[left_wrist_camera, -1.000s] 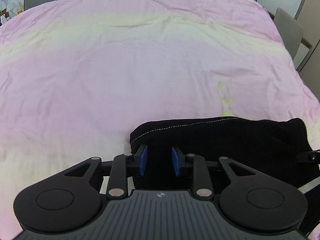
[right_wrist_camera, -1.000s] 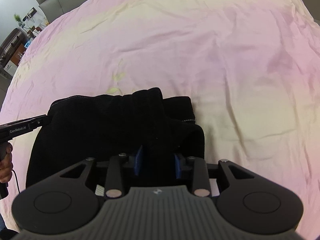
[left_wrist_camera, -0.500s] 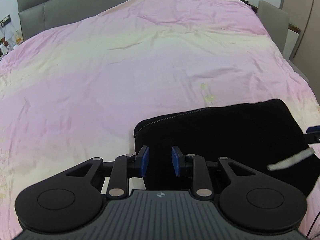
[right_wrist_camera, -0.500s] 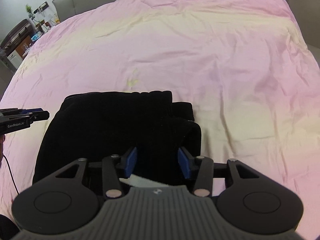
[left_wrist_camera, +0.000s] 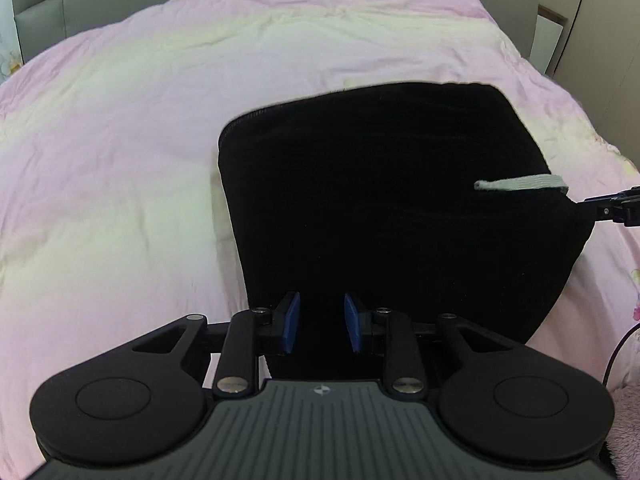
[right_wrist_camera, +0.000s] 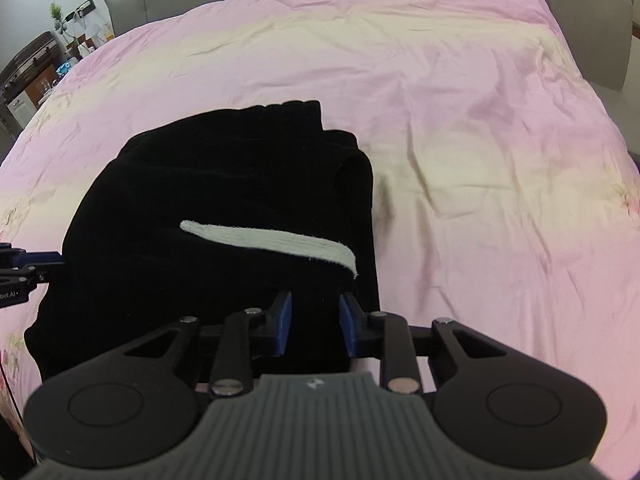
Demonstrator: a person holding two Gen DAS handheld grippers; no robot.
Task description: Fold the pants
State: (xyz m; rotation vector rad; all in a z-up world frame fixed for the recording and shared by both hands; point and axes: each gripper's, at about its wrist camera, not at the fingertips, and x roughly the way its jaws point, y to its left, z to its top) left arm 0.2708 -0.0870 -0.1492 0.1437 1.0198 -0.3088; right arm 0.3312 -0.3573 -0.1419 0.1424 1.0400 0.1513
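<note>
- Black pants [left_wrist_camera: 384, 200], folded into a thick block, lie on the pink bedspread [left_wrist_camera: 120, 140] near the bed's close edge.
- Left gripper [left_wrist_camera: 321, 324]: black cloth sits between its blue fingers [left_wrist_camera: 291, 322]; pinched or loose, I cannot tell.
- Right gripper [right_wrist_camera: 314, 324] is closing, cloth between its fingers [right_wrist_camera: 283, 322].
- A white drawstring [right_wrist_camera: 272, 242] trails across the top.
- Grey headboard [left_wrist_camera: 60, 0] behind, chair [right_wrist_camera: 588, 24] beside the bed.
</note>
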